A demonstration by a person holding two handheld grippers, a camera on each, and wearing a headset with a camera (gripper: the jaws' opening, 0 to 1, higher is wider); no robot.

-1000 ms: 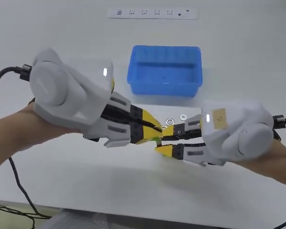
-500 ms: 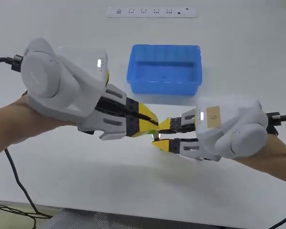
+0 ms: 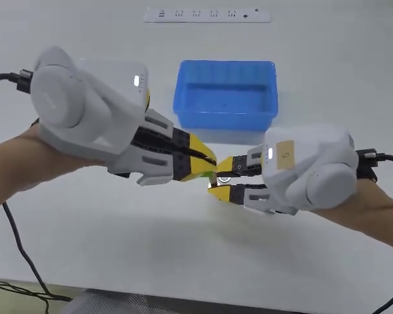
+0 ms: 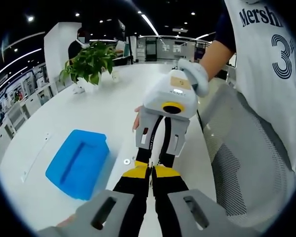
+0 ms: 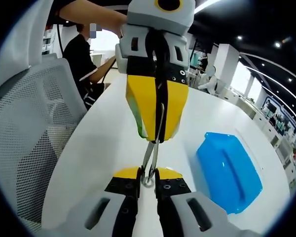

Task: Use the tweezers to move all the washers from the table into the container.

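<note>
My left gripper (image 3: 211, 167) is shut on slim metal tweezers (image 5: 155, 133), which stick out from between its yellow tips. The tweezers' points reach down between the jaws of my right gripper (image 5: 148, 177), which close narrowly on them. A small metal ring (image 5: 147, 181) sits at those points. In the head view the right gripper (image 3: 217, 183) meets the left tip to tip, in front of the blue container (image 3: 226, 95). One washer (image 4: 127, 161) lies on the white table beside the container (image 4: 79, 163).
A white power strip (image 3: 206, 14) lies at the table's far edge behind the container. Black cables hang off the table's left side (image 3: 13, 235). A mesh chair (image 5: 29, 128) and a person's torso (image 4: 266, 74) stand close by the table.
The two grippers have come together: my right gripper has moved left and up to meet the left gripper's tips. The washers seen on the table earlier are now covered by the right gripper.
</note>
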